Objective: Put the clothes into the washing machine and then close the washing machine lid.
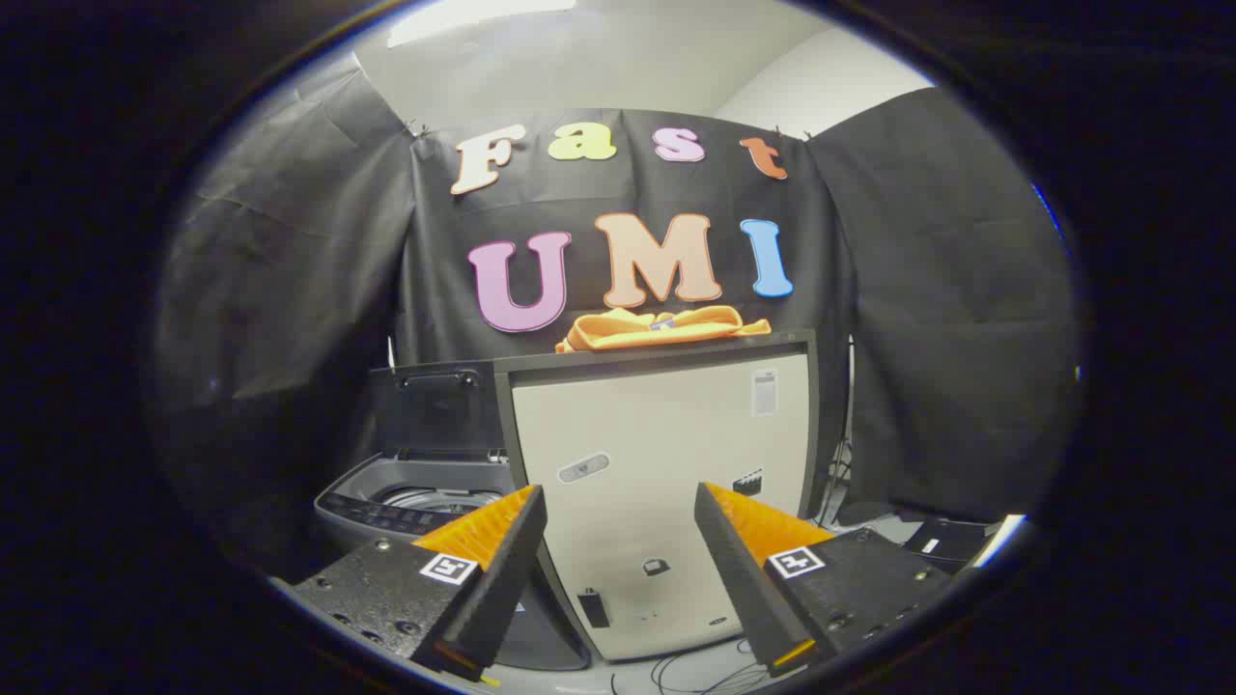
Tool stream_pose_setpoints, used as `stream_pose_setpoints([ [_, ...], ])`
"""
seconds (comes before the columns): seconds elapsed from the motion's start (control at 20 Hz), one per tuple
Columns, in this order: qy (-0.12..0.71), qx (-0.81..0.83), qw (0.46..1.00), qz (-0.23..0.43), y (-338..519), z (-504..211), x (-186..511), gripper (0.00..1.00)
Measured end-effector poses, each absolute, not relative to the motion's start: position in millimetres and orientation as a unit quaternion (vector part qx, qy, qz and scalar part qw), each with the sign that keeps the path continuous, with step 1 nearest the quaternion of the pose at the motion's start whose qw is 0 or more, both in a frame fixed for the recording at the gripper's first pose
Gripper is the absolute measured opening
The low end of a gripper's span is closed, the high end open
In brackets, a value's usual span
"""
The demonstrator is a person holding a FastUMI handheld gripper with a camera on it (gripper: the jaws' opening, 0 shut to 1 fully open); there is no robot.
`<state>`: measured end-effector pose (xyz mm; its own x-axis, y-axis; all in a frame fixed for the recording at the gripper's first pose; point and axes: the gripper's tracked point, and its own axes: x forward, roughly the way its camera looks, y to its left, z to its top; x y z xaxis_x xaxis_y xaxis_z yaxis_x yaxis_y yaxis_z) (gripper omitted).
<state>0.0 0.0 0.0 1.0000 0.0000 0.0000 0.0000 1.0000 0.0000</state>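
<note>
No legible text, white sticker [765, 392] on cabinet front [666, 483] too small to read

A staged test booth: black cloth walls [290, 290] hung behind a washing machine [415, 502] and a pale cabinet [666, 463].

The washing machine [425, 502] is partly hidden behind the pale cabinet [666, 483] and behind one finger of the gripper [618, 502], whose fingers are spread wide with nothing held between them. The inside of the drum cannot be made out past its rim. The orange garment [661, 328] is seen edge-on atop the cabinet, so its type cannot be told. The cabinet's stickers are too small to be read.
</note>
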Motion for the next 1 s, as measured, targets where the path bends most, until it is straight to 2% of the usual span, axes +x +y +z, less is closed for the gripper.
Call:
stream_pose_setpoints([
  [1.0,0.012,-0.002,0.999,0.033,22.4,22.5,-4.2,0.94],
])
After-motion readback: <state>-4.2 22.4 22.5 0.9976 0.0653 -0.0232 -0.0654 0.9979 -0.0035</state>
